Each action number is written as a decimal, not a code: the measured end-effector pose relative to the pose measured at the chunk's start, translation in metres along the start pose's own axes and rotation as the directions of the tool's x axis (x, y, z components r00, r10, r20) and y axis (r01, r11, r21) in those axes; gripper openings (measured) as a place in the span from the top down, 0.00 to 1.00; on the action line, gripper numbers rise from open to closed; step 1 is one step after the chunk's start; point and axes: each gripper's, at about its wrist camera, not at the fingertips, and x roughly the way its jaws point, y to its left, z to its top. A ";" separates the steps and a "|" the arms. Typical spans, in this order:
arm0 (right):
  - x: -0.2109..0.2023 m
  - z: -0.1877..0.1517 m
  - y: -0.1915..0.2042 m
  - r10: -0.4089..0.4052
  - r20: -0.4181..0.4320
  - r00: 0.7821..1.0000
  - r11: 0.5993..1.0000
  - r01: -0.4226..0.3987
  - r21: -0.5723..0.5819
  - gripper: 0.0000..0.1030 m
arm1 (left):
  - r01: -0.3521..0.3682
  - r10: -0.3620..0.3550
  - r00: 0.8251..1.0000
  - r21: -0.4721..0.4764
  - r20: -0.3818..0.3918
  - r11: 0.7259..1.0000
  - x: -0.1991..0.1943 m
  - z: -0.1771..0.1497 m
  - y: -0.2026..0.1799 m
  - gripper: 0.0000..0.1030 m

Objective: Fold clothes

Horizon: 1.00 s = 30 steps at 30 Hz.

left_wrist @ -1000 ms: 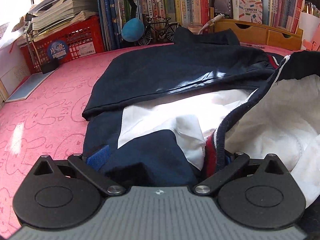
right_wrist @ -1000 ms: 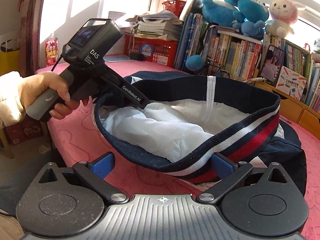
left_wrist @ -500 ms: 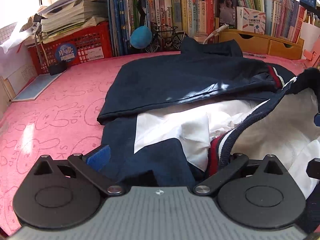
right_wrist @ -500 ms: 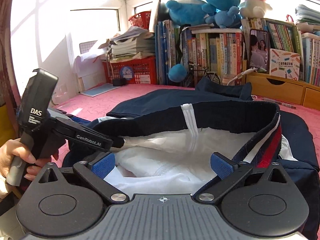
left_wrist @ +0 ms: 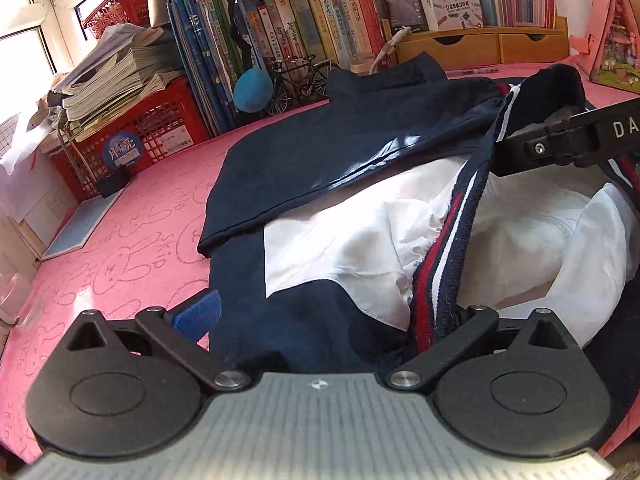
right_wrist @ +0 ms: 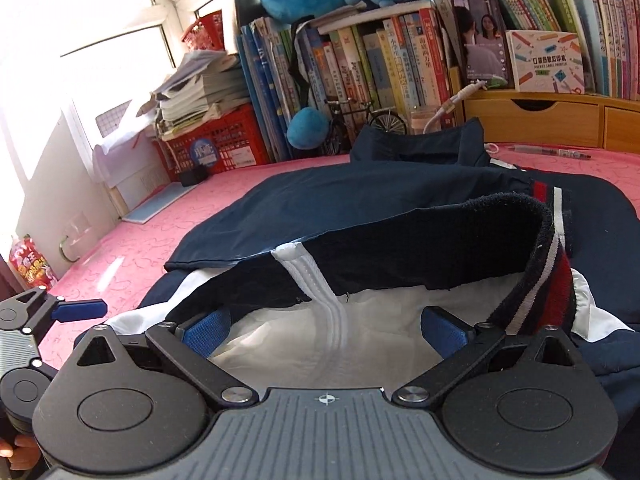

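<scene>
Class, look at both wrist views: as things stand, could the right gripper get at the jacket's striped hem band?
Probably yes. The right gripper is open over the white lining, and the striped hem band curves up just beside its right finger. Nothing lies between them; the left gripper is off to the side.

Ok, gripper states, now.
Left gripper: open, navy jacket cloth lying between its fingers.
Right gripper: open, gripping nothing.

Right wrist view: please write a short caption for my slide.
Open right gripper reaching into the white lining of a navy jacket on a pink tablecloth.
</scene>
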 end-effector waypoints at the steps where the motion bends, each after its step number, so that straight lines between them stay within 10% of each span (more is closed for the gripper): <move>1: -0.005 0.000 0.000 0.016 -0.009 1.000 1.000 -0.016 -0.020 0.00 | 0.006 -0.006 1.000 -0.013 -0.007 1.000 0.002 0.000 0.002 0.00; 7: -0.058 -0.029 0.012 -0.048 0.040 0.998 0.936 0.059 -0.348 0.00 | 0.067 -0.073 0.997 -0.119 -0.041 0.991 0.013 -0.001 0.017 0.00; 13: -0.108 -0.054 0.019 -0.103 0.113 0.988 0.777 0.151 -0.611 0.00 | -0.026 0.034 0.997 -0.111 0.070 0.993 0.002 0.036 0.048 0.00; 18: -0.105 -0.060 0.011 -0.195 0.136 0.971 0.667 0.233 -0.708 0.00 | 0.003 -0.003 1.000 -0.138 -0.004 0.990 0.034 0.059 0.060 0.00; 21: -0.107 -0.069 0.021 -0.101 0.101 0.990 0.592 0.141 -0.794 0.01 | 0.015 -0.023 0.998 -0.142 -0.050 0.990 0.049 0.060 0.061 0.00; 30: -0.124 -0.041 0.021 0.139 0.003 0.990 0.666 -0.091 -0.740 0.00 | 0.120 -0.149 0.984 -0.259 -0.096 0.958 0.069 0.055 0.083 0.00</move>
